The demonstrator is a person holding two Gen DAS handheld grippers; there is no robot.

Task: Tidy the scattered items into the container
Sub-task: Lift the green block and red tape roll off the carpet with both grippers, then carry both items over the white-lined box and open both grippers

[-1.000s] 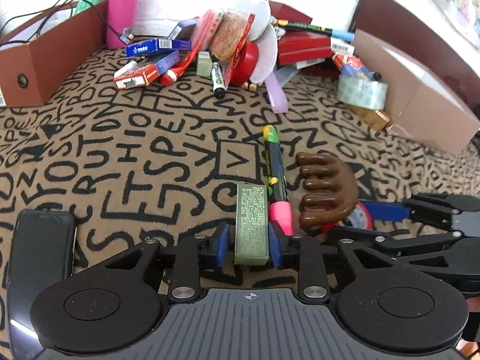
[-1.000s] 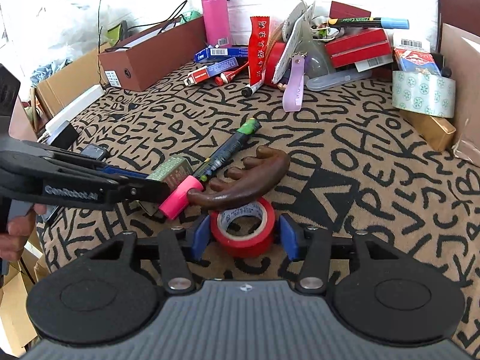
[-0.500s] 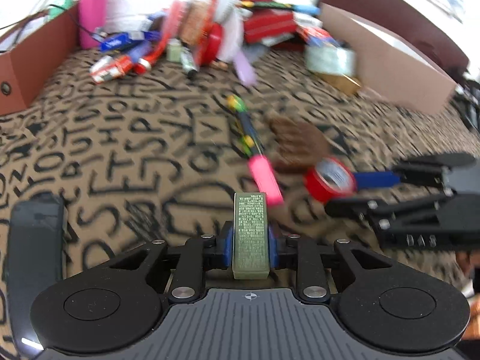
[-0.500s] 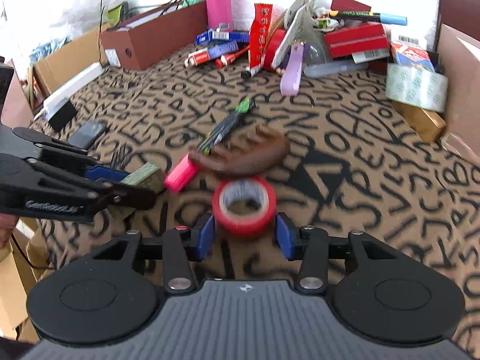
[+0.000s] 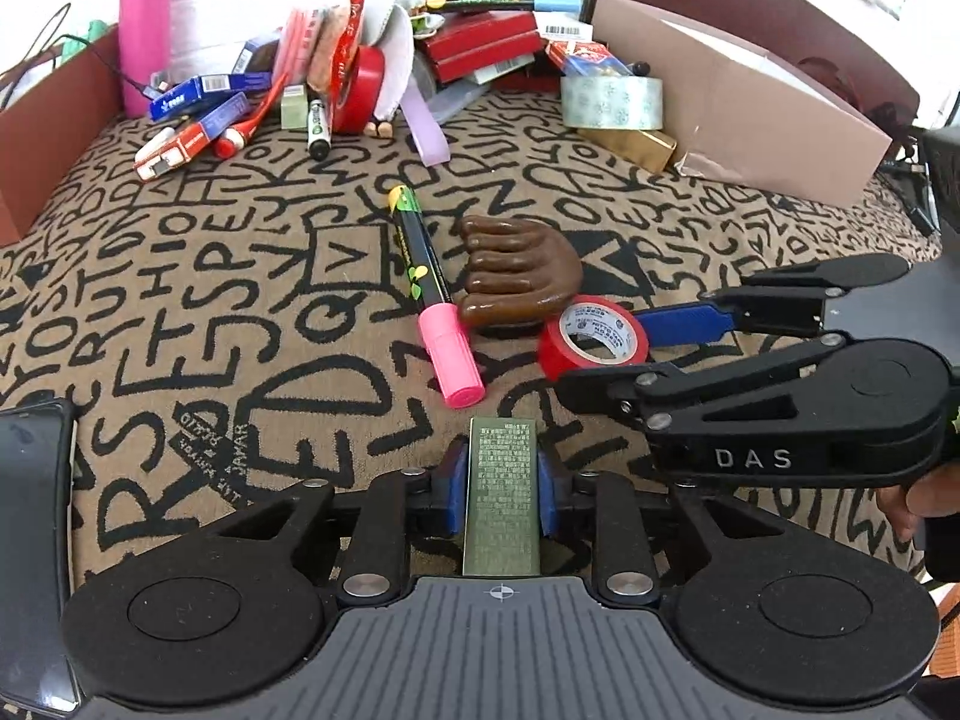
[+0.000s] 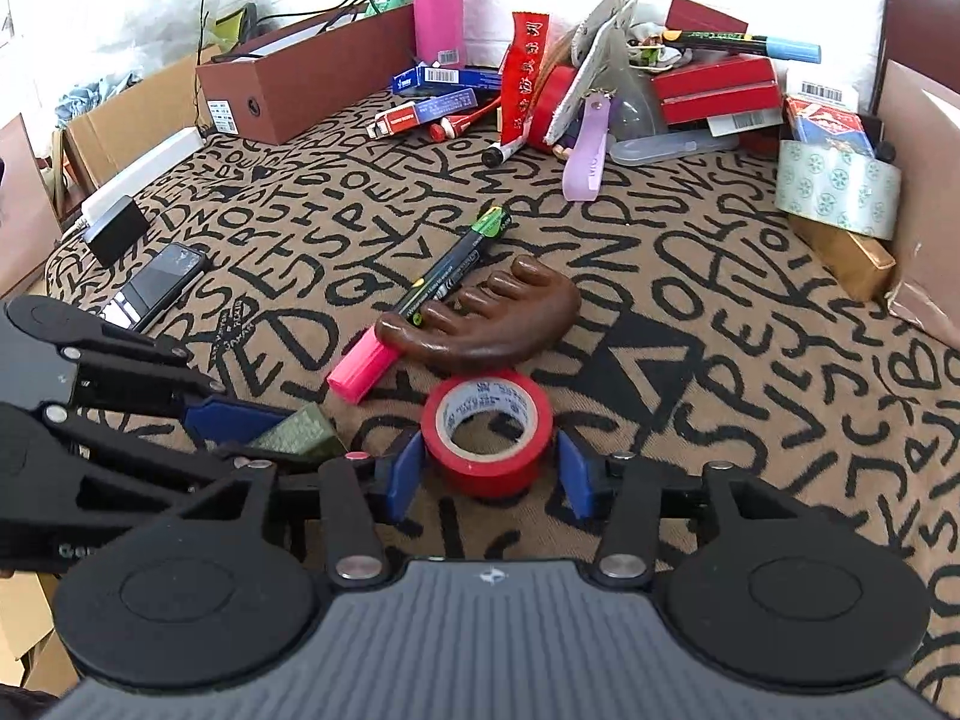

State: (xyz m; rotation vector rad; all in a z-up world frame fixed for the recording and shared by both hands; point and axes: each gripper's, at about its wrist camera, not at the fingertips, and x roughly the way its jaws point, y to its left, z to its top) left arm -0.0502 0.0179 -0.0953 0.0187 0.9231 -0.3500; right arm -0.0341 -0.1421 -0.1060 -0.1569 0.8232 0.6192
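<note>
**Both grippers loaded at the near edge of the patterned worktop**

Left wrist view. The left hand-held gripper point(image 5: 503, 495) was closed on a small green box point(image 5: 503, 498), blue pads pressed to its two long sides, the box pointing away from the camera. Just beyond it lay a pink-capped marker point(image 5: 431, 294) and, touching that marker's right side, a brown wooden comb point(image 5: 522, 279). The right hand-held gripper point(image 5: 606, 354) reached in from the right edge with a red tape roll point(image 5: 594, 336) between its fingers. A dark phone point(image 5: 33, 528) lay at the left edge. Open cloth ran from the marker leftward to a brown box point(image 5: 54, 126). A cardboard container point(image 5: 738, 102) stood at far right, with a clear tape roll point(image 5: 612, 102) just beside it.

Right wrist view. The right hand-held gripper point(image 6: 489, 468) sat partly open around the red tape roll point(image 6: 486, 432); both pads met the roll's sides, gripping it. The comb point(image 6: 486, 324) lay just beyond, the marker point(image 6: 432, 294) partly under it. The left hand-held gripper point(image 6: 264, 438) came in from the left with the green box point(image 6: 297, 438). The right half of the letter-patterned worktop point(image 6: 750, 360) was bare up to the cardboard container point(image 6: 924, 210). Clutter and a pink bottle point(image 6: 439, 3) lined the far edge against a white wall.
</note>
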